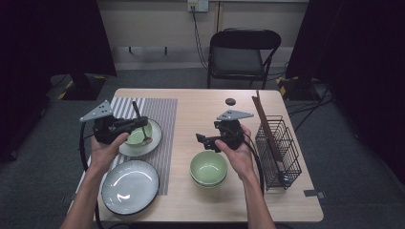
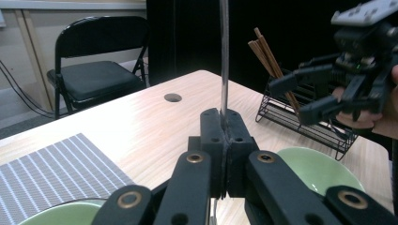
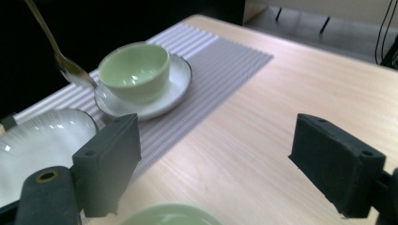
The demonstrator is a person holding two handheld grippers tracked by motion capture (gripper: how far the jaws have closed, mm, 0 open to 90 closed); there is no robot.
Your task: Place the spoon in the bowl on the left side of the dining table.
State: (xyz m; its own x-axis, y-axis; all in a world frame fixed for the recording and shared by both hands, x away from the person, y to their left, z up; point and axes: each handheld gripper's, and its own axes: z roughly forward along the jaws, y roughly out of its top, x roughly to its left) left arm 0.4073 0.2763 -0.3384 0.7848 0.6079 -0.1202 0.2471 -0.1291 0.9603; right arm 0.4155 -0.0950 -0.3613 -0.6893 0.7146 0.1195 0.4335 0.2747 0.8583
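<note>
While the left tool (image 2: 224, 123) grips the spoon (image 3: 70, 70), the right tool (image 3: 220, 164) gapes over bare table (image 3: 263, 117).

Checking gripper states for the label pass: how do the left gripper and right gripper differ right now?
Left gripper is shut on the spoon, handle pinched upright; right gripper is open, nothing between its jaws. Left gripper hangs over the small green bowl on the white saucer; right gripper hovers by the green bowl on bare table. Both are hand-held.
</note>
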